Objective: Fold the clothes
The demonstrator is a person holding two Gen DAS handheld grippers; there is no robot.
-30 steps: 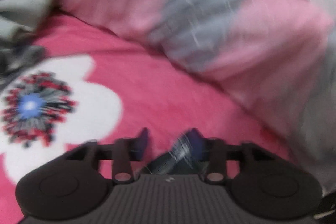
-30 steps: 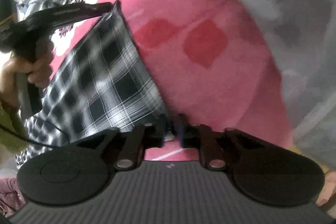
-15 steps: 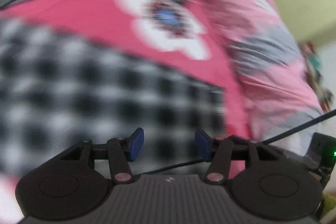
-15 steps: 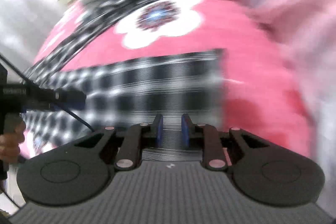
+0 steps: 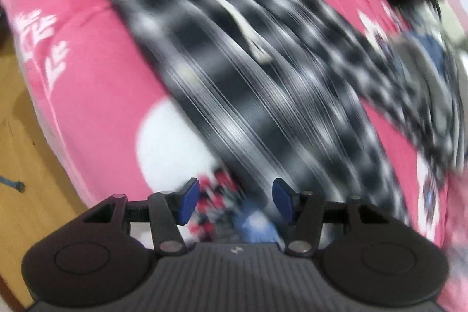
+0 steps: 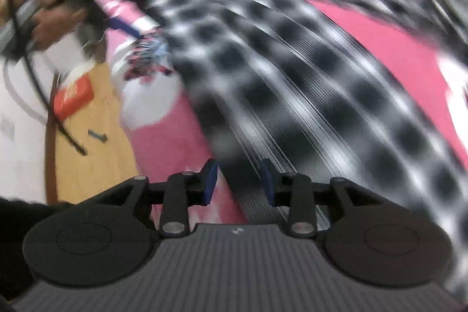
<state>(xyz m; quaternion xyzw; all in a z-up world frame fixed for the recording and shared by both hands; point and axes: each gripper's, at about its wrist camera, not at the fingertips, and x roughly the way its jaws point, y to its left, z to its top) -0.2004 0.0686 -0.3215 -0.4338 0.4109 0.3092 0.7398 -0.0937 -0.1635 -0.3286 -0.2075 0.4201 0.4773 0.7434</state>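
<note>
A black-and-white checked garment (image 5: 234,63) lies spread over the pink flowered bedcover (image 5: 96,95), blurred by motion in both views. My left gripper (image 5: 235,205) is open above the bedcover's flower print, just off the garment's near edge, with nothing between its blue pads. My right gripper (image 6: 239,183) hovers over the near edge of the checked garment (image 6: 278,72). Its jaws are opening, and the cloth lies under the gap without the pads pressing on it. In the right wrist view a hand (image 6: 49,19) holds the left gripper at the upper left.
The bed's edge drops to a wooden floor (image 6: 87,154) on the left, where an orange packet (image 6: 73,98) and a black cable (image 6: 44,95) lie. A heap of grey and checked clothes (image 5: 430,72) sits at the far right of the bed.
Both grippers rolled and swept across the bed. The left let go of the checked cloth it gripped a second ago. The right, shut on the cloth before, now has its pads apart. The garment lies flat.
</note>
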